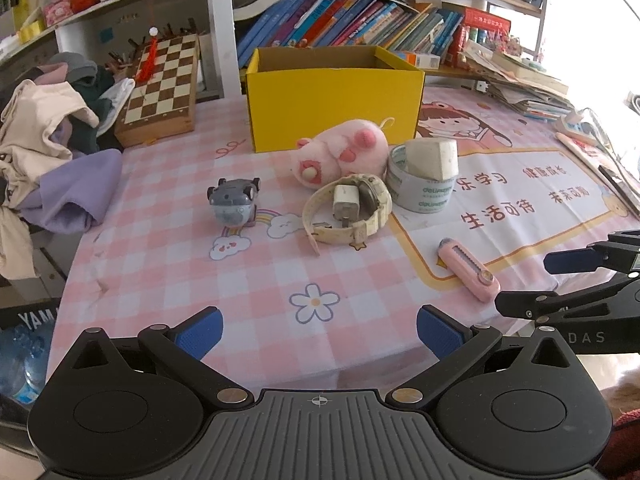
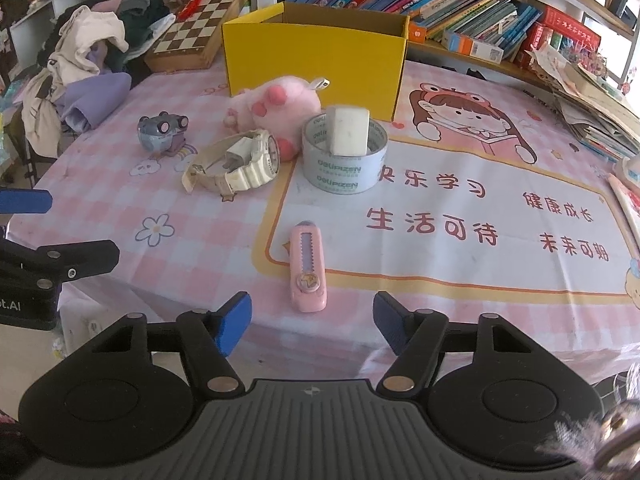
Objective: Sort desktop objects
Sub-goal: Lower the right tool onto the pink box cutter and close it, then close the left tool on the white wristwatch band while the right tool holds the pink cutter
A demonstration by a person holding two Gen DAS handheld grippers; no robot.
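A yellow box stands open at the back of the pink checked tablecloth. In front of it lie a pink plush pig, a grey toy car, a cream wristwatch looped round a white charger, and a tape roll with a white block in it. A pink utility knife lies nearest. My left gripper is open over bare cloth. My right gripper is open just short of the knife.
A chessboard case and a heap of clothes fill the back left. Books line the shelf behind the box. Stacked papers crowd the right side. The table's front edge runs just ahead of both grippers.
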